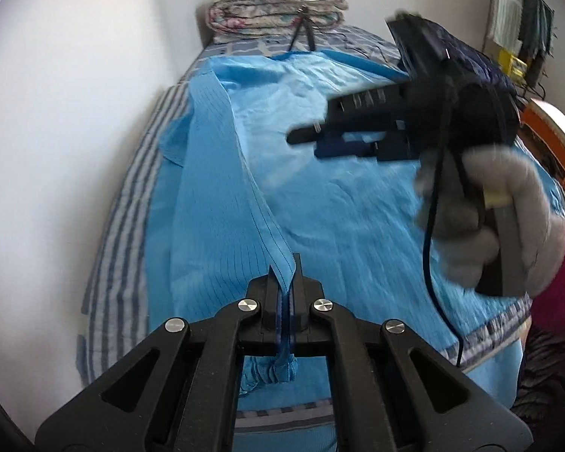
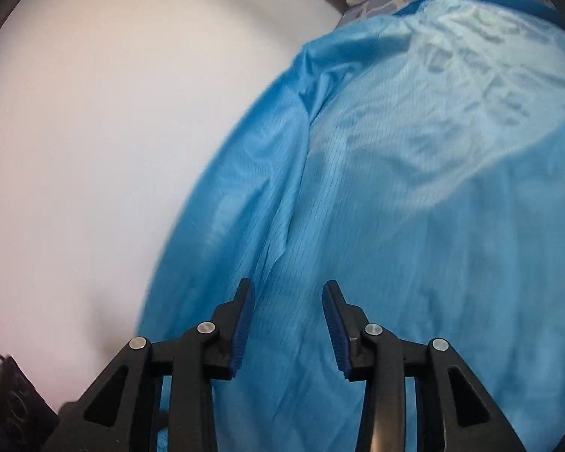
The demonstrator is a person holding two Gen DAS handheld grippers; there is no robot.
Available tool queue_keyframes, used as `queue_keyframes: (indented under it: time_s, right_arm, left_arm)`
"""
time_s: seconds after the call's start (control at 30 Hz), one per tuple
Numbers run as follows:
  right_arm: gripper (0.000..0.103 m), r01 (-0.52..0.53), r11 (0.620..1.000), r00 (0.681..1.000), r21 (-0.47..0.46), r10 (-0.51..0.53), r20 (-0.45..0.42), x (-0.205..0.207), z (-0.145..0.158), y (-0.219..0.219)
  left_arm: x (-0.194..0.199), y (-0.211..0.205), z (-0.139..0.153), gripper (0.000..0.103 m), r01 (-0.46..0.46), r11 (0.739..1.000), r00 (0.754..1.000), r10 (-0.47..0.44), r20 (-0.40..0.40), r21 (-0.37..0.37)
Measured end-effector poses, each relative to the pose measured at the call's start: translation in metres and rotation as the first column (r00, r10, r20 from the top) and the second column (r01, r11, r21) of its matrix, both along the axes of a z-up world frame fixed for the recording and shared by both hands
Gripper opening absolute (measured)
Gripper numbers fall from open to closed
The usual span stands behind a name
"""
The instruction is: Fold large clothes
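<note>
Carrying the pinched sleeve edge over is the step in hand, as I read it. Left gripper [image 1: 284, 301] is clamped tight on a striped strip of the blue garment [image 1: 342, 196], w/ fabric rising taut from the bed's left edge up into the pads. Rest of the garment lies spread across the bed [image 1: 124, 226], reaching toward the folded quilt [image 1: 275, 11] at the head end. Right gripper [image 2: 287, 324] hovers over the cloth, jaws partway apart, nothing btwn them; in the left wrist view the gloved hand [image 1: 508, 218] holds it above the garment's middle. To do it well: keep the strip taut, lay it flat along the body w/o twisting. The free gripper could pin or smooth the fold line.
</note>
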State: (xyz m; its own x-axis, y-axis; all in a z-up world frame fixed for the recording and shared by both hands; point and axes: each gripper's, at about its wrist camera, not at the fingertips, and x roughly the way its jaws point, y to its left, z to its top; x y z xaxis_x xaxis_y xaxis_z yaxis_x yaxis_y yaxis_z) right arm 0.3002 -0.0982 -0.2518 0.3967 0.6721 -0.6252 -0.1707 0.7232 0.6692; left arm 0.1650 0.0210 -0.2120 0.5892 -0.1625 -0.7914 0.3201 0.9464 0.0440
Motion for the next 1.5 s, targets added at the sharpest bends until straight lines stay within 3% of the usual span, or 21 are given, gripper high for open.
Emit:
queue_keyframes:
  time_s: [0.1, 0.17, 0.27, 0.33, 0.37, 0.4, 0.47, 0.57, 0.67, 0.77, 0.87, 1.03, 1.1, 1.23, 1.33, 1.5]
  right_arm:
    - [0.054, 0.035, 0.999, 0.998, -0.019, -0.034, 0.047, 0.002, 0.024, -0.030]
    - [0.054, 0.048, 0.997, 0.997, -0.055, -0.044, 0.058, 0.009, 0.030, -0.040]
    - [0.054, 0.050, 0.991, 0.998, -0.122, -0.046, 0.040, 0.022, 0.024, -0.041]
    - [0.054, 0.042, 0.988, 0.999, -0.151, -0.041, 0.014, 0.027, 0.013, -0.038]
    - [0.053, 0.032, 0.985, 0.999, -0.170, -0.032, 0.008, 0.028, 0.008, -0.035]
    - [0.053, 0.022, 0.982, 1.000, -0.188, -0.021, 0.005, 0.020, 0.008, -0.037]
    - [0.053, -0.007, 0.977, 1.000, -0.214, 0.009, 0.009, 0.019, 0.006, -0.033]
    - [0.053, -0.041, 0.972, 0.998, -0.233, 0.049, 0.031, 0.016, 0.018, -0.024]
    - [0.053, -0.073, 0.964, 0.993, -0.255, 0.093, 0.069, 0.019, 0.038, -0.011]
    - [0.053, -0.113, 0.949, 0.983, -0.295, 0.150, 0.105, 0.028, 0.057, 0.011]
    - [0.053, -0.158, 0.926, 0.968, -0.343, 0.214, 0.130, 0.043, 0.067, 0.039]
    - [0.053, -0.217, 0.881, 0.945, -0.420, 0.297, 0.135, 0.070, 0.069, 0.089]
    - [0.053, -0.240, 0.870, 0.940, -0.431, 0.319, 0.121, 0.082, 0.064, 0.108]
    - [0.053, -0.272, 0.852, 0.934, -0.448, 0.345, 0.089, 0.106, 0.049, 0.142]
    - [0.053, -0.295, 0.841, 0.933, -0.453, 0.356, 0.053, 0.122, 0.033, 0.167]
    - [0.053, -0.319, 0.811, 0.933, -0.491, 0.360, -0.010, 0.139, -0.001, 0.201]
  left_arm:
    - [-0.014, -0.028, -0.022, 0.000, 0.075, 0.997, 0.996, -0.073, -0.043, 0.028]
    - [-0.020, -0.040, -0.034, 0.000, 0.109, 0.992, 0.992, -0.105, -0.071, 0.058]
    - [-0.026, -0.044, -0.042, 0.001, 0.123, 0.992, 0.986, -0.118, -0.121, 0.033]
    - [-0.029, -0.036, -0.037, 0.023, 0.100, 0.995, 0.984, -0.100, -0.148, -0.007]
    - [-0.032, -0.029, -0.032, 0.042, 0.082, 0.996, 0.986, -0.088, -0.144, -0.043]
    - [-0.036, -0.019, -0.027, 0.051, 0.062, 0.995, 0.989, -0.072, -0.129, -0.074]
    - [-0.044, 0.008, -0.014, 0.052, -0.003, 0.990, 0.994, -0.013, -0.109, -0.143]
    - [-0.044, 0.051, -0.010, 0.052, -0.142, 0.966, 0.984, 0.114, -0.138, -0.218]
    - [-0.036, 0.086, -0.027, 0.052, -0.286, 0.923, 0.948, 0.233, -0.217, -0.259]
    - [-0.029, 0.104, -0.048, 0.052, -0.375, 0.871, 0.912, 0.283, -0.298, -0.318]
    - [-0.023, 0.108, -0.064, 0.052, -0.413, 0.847, 0.892, 0.302, -0.338, -0.335]
    - [-0.021, 0.103, -0.077, 0.047, -0.390, 0.848, 0.899, 0.265, -0.349, -0.360]
    - [-0.021, 0.100, -0.080, 0.031, -0.376, 0.852, 0.903, 0.249, -0.350, -0.364]
    - [-0.020, 0.102, -0.087, 0.008, -0.384, 0.843, 0.897, 0.244, -0.368, -0.378]
    - [-0.021, 0.102, -0.087, 0.005, -0.377, 0.843, 0.902, 0.240, -0.359, -0.383]
    - [-0.028, 0.102, -0.080, 0.000, -0.344, 0.869, 0.921, 0.236, -0.311, -0.357]
